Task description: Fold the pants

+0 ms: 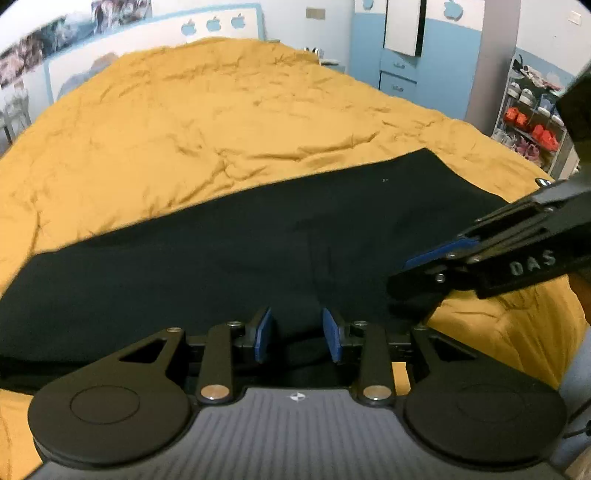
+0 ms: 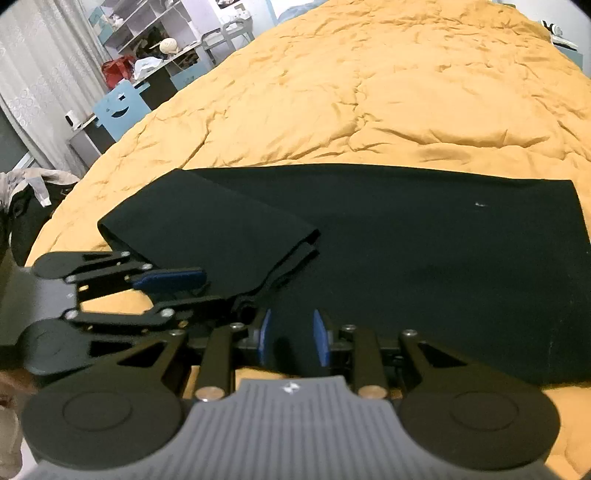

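On the bed's yellow quilt [image 2: 406,92] the black pants [image 2: 406,258] lie flat, one end folded over. Both hand-held grippers, left [image 1: 297,334] and right [image 2: 291,338], straddle the near edge, slightly open, seemingly unclamped; closing shallow could slip layers.

The pants [image 2: 424,258] lie flat on the quilt [image 2: 406,92], near its front edge, stretched left to right. At their left end a part is folded over onto the rest. The left gripper [image 1: 297,334] and right gripper [image 2: 291,338] sit side by side at the pants' near edge, each with cloth between its fingers. In the right wrist view the left gripper lies just left of the right one, at the folded end. Shelves [image 2: 155,33] stand beyond the quilt's left side, a rack [image 1: 532,122] beyond its right.
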A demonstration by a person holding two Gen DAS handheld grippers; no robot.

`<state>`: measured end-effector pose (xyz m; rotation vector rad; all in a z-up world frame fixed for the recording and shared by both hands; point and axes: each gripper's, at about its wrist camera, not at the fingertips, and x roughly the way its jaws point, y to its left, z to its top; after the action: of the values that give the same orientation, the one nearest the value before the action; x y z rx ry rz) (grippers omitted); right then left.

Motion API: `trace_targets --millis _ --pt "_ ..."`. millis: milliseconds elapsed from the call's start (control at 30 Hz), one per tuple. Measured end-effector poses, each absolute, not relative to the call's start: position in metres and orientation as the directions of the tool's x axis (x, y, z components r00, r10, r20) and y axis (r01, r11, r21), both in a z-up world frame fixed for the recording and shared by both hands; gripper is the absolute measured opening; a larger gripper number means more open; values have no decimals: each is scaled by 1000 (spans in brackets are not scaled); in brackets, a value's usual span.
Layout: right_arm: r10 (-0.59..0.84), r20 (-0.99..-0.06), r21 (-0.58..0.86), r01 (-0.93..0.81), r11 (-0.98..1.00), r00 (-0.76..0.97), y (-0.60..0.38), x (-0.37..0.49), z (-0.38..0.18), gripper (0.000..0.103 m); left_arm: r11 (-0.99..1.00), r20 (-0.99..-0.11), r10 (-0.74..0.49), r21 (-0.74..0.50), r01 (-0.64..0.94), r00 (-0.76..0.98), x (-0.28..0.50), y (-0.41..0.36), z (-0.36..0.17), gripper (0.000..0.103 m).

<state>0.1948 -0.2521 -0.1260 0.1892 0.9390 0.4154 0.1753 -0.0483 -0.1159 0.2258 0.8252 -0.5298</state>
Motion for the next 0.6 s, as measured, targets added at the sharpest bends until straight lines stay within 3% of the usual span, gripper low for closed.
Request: trace_targets --millis 100,133,367,600 --pt "426 -744 344 -251 905 515 -256 194 -131 23 847 -748 -363 -16 532 555 171 -46 -114 6" --pt "428 -743 349 -248 904 515 -257 194 -132 23 852 -746 -352 -5 524 565 170 -45 -114 5" --pt "447 -721 371 -250 894 529 -263 190 -129 23 840 -720 -428 -95 534 546 164 -25 -79 4" --pt "509 -674 468 -222 855 535 -265 202 -131 25 862 -771 -402 -137 488 493 172 -25 -112 4"
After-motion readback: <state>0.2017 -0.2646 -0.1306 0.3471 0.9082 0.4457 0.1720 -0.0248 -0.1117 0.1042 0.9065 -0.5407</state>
